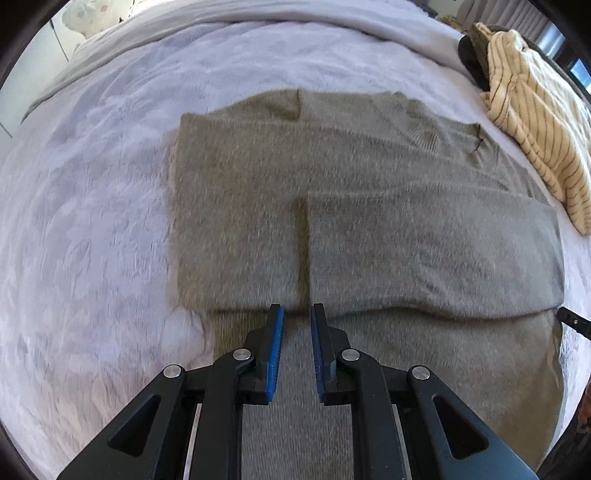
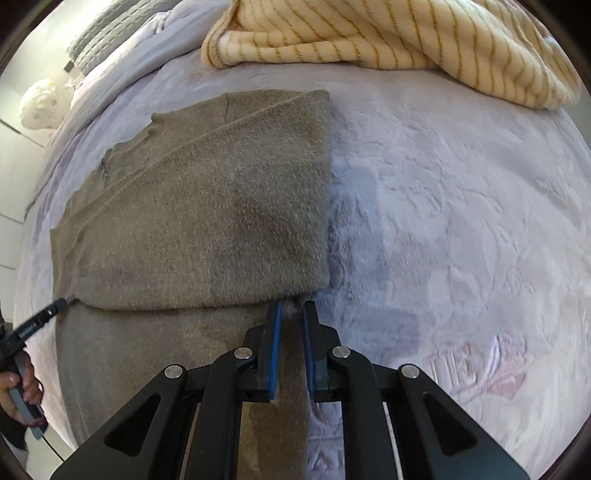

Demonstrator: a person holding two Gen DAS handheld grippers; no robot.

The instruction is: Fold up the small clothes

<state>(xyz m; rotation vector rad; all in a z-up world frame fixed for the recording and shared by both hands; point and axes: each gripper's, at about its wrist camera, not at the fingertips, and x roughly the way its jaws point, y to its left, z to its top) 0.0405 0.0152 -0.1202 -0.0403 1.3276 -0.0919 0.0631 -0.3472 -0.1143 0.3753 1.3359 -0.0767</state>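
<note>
A grey-brown knitted sweater (image 1: 369, 229) lies partly folded on a pale lilac plush blanket (image 1: 92, 221). The left gripper (image 1: 297, 317) hovers narrowly parted, empty. The right gripper (image 2: 291, 314) pinches the sweater's edge; a weak pinch could drop the fold

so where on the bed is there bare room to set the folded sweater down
Bare lavender blanket lies right of the gray-brown sweater, below the striped cream garment. Another bare patch lies left of the sweater in the left wrist view. It is crowded at the far right corner, where the striped garment is piled.
</note>
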